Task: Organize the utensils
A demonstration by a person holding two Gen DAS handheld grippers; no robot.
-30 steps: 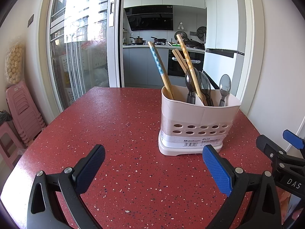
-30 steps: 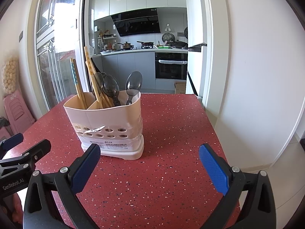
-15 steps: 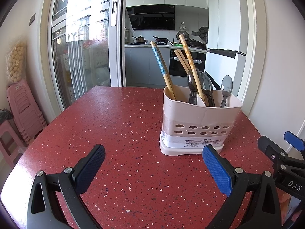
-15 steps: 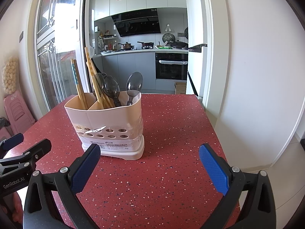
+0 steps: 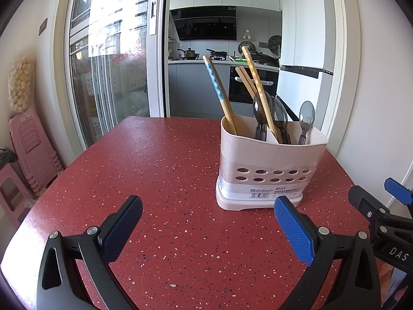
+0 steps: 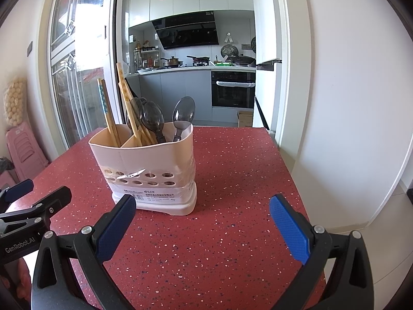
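A white perforated utensil holder (image 5: 268, 170) stands on the red speckled table (image 5: 165, 170); it also shows in the right wrist view (image 6: 152, 170). It holds wooden chopsticks (image 5: 220, 95) in its left compartment, and more chopsticks (image 5: 258, 90) with dark spoons (image 5: 306, 118) in the other. The spoons (image 6: 183, 113) and chopsticks (image 6: 108, 113) show in the right wrist view too. My left gripper (image 5: 207, 228) is open and empty, low over the table in front of the holder. My right gripper (image 6: 202, 226) is open and empty, just right of the holder's front.
The right gripper's body (image 5: 379, 214) shows at the right edge of the left wrist view, the left gripper's body (image 6: 28, 209) at the left of the right wrist view. Pink stools (image 5: 28, 144) stand left of the table. A white wall (image 6: 348, 103) is right. A kitchen lies behind.
Both views have shifted very slightly; the holder sits a touch lower and rightward in frame. Both grippers stay open and empty.
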